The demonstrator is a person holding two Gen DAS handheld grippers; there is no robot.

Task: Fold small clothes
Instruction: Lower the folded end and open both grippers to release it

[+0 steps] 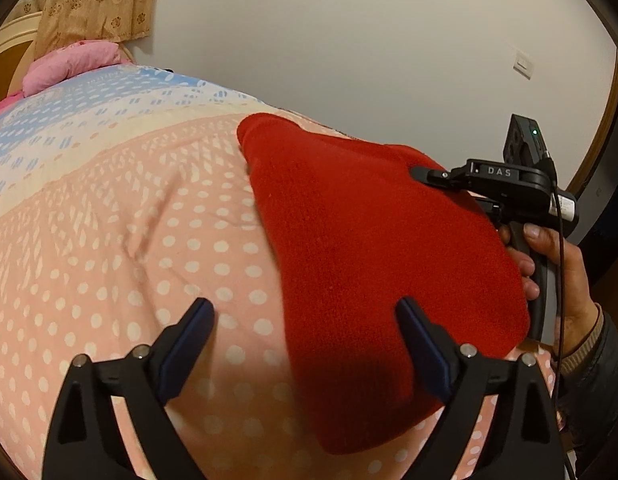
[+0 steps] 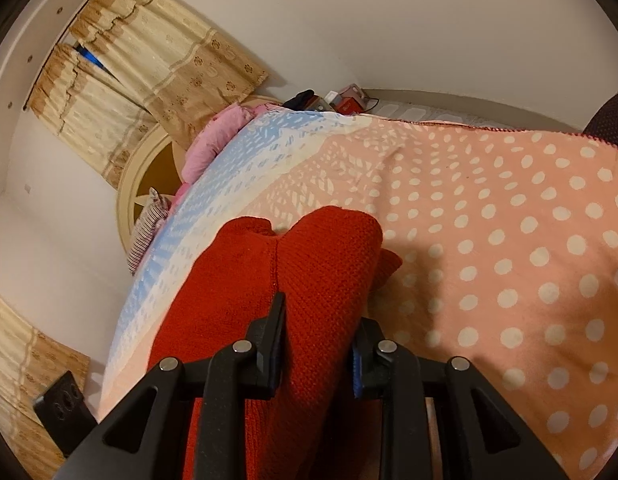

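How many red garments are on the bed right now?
1. The red knit garment lies on the polka-dot bedspread; the right tongs grip a fold of it, and the open left tongs hover at its near edge. Layers underneath could hide another.

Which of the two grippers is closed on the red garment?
The right gripper: it pinches a fold of the red garment. The left gripper is wide open, gripping nothing.

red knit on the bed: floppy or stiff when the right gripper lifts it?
Probably floppy: the red knit garment bunches between the right gripper fingers and drapes over the quilt. Likely light; a single pinch holds it. The coarse knit should resist slipping.
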